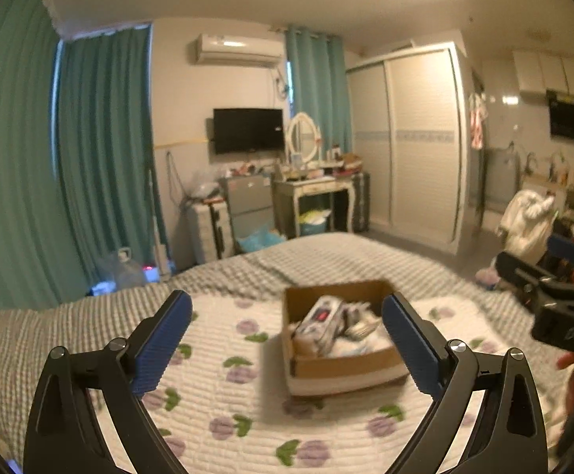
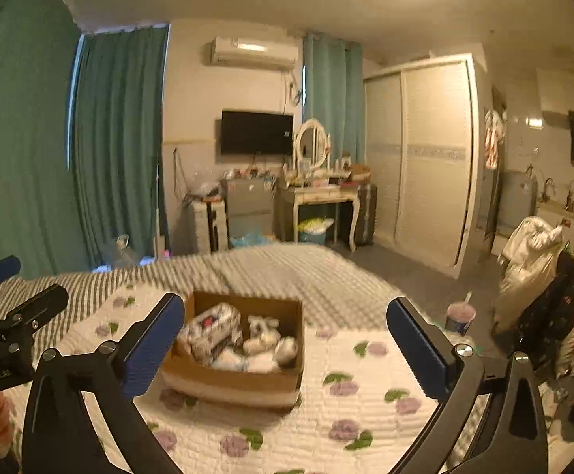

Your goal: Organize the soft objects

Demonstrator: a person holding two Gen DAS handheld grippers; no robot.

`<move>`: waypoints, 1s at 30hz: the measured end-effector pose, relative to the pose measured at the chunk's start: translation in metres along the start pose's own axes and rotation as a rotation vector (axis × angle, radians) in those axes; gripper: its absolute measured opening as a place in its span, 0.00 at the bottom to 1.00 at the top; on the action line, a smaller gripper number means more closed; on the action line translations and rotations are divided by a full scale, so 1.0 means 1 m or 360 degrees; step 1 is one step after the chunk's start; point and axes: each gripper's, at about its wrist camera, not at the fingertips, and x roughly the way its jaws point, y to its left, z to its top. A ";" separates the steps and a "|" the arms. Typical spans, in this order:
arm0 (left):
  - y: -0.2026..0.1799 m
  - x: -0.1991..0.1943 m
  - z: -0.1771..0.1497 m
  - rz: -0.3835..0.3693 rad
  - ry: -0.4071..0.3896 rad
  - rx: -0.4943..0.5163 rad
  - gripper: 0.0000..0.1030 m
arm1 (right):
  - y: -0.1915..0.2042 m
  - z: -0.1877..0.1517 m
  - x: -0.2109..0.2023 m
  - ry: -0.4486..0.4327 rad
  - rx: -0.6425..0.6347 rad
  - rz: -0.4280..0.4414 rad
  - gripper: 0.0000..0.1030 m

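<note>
A brown cardboard box (image 1: pixel 342 363) sits on the bed's white quilt with purple flowers (image 1: pixel 224 395). It holds several soft packets and rolled white items (image 1: pixel 326 324). My left gripper (image 1: pixel 287 339) is open and empty, held above the quilt just short of the box. In the right wrist view the same box (image 2: pixel 239 379) lies ahead and left, with its soft items (image 2: pixel 231 335) inside. My right gripper (image 2: pixel 285 343) is open and empty above the quilt (image 2: pixel 326 414). Each gripper shows at the edge of the other's view: the right one (image 1: pixel 555 300), the left one (image 2: pixel 6 308).
A grey striped blanket (image 1: pixel 306 260) covers the far part of the bed. Beyond stand a dressing table with mirror (image 1: pixel 310 185), a wall TV (image 1: pixel 247 130), a white wardrobe (image 1: pixel 409 138) and teal curtains (image 1: pixel 101 150). A cup (image 2: pixel 460 316) stands right of the bed.
</note>
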 end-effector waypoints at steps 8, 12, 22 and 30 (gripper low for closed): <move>0.001 0.012 -0.036 0.0032 0.0044 0.0054 0.96 | 0.004 -0.048 0.015 0.0079 0.0045 0.0061 1.00; 0.005 0.014 -0.040 0.0017 0.0070 0.0024 0.96 | 0.005 -0.058 0.019 0.0110 0.0039 0.0056 1.00; 0.003 0.012 -0.045 -0.0012 0.0099 0.0023 0.96 | 0.001 -0.061 0.020 0.0141 0.0100 0.0044 1.00; -0.004 0.011 -0.049 -0.0038 0.0120 0.0044 0.96 | 0.001 -0.064 0.019 0.0135 0.0134 0.0051 1.00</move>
